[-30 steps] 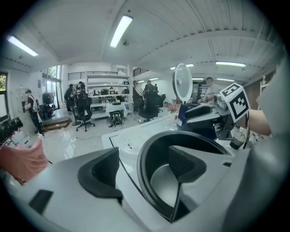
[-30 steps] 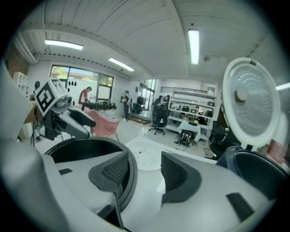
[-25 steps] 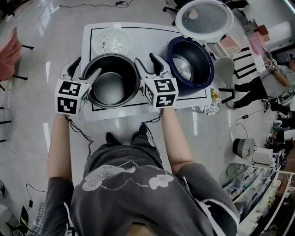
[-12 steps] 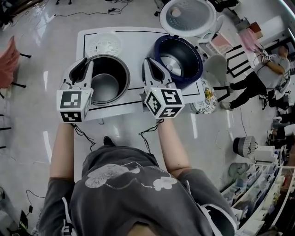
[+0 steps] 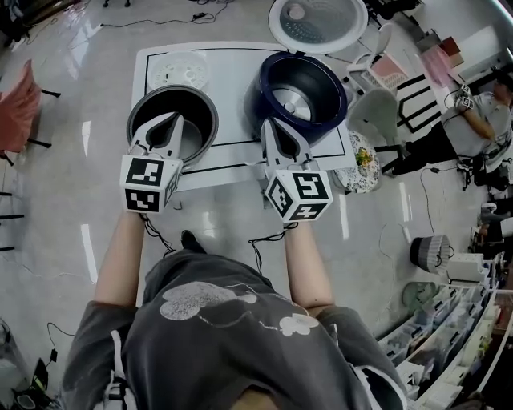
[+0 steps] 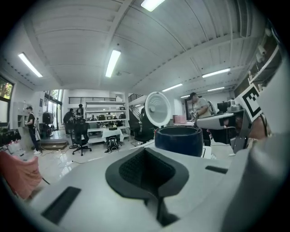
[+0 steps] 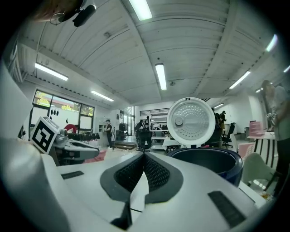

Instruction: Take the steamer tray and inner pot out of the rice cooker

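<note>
1. On the tabletop (image 5: 240,64) both of the task's things already sit outside the cooker (image 5: 338,84), so I judge the removal done.
2. At the far right, the cooker stands with its lid (image 5: 317,22) swung up behind it. Its cavity is empty down to the bare plate (image 5: 295,104). It looks heavy and has no reason to move.
3. Left of the cooker, near it but apart, the pot (image 5: 200,112) stands upright and empty.
   - I expect stiff metal with a smooth, slippery coating, moderately heavy for one gripper.
   - I would take it by the flared rim at two opposite points, pads across the lip, and keep it level.
   - Pinching the wall lower down would likely slide.
4. Beyond the pot, at the far left corner, the tray (image 5: 178,72) lies flat.
   - It looks like thin, perforated white plastic, light and somewhat flexible.
   - I would grip its outer rim gently, since a hard squeeze could bend it.
5. My left gripper (image 5: 176,120) shows over the pot's near rim in the head view. Its jaws have just closed fully on nothing, and I cannot tell whether it touches the rim.
6. My right gripper (image 5: 272,124) sits just before the cooker's near wall, jaws together and empty.
</note>
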Demonstrator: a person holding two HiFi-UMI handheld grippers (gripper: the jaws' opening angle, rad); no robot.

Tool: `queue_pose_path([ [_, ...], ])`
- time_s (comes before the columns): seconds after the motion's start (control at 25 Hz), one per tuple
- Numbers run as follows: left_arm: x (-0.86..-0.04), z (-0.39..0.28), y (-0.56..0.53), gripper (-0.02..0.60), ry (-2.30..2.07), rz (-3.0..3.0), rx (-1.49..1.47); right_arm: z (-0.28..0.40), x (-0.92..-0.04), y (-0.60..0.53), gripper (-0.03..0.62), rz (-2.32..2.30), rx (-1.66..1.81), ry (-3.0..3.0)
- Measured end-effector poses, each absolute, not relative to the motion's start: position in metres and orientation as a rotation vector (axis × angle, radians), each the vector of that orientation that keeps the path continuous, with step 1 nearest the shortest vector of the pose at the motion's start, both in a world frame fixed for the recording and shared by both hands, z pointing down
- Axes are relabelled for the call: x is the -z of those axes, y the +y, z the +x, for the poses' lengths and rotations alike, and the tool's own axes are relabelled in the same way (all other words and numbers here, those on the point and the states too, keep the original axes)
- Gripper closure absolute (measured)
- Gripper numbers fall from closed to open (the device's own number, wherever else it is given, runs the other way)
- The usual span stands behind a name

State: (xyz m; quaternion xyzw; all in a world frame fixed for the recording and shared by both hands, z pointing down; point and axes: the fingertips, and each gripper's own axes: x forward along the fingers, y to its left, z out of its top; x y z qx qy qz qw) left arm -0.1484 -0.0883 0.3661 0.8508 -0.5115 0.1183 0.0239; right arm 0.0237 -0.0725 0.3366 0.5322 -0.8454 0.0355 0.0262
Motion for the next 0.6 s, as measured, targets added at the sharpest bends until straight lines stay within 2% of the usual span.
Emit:
queue_pose_path([
  [0.32,-0.371,-0.120,-0.059,0.574,-1.544,2.655,-0.370,0.047,-0.347,-0.039,0.566,1.647,-0.128,-2.594],
  [0.6,-0.377,-0.123,-0.030,0.574,-1.556,2.640,-0.379,0.040,-0.360,-0.015,0.566,1.601,-0.159,-2.600],
])
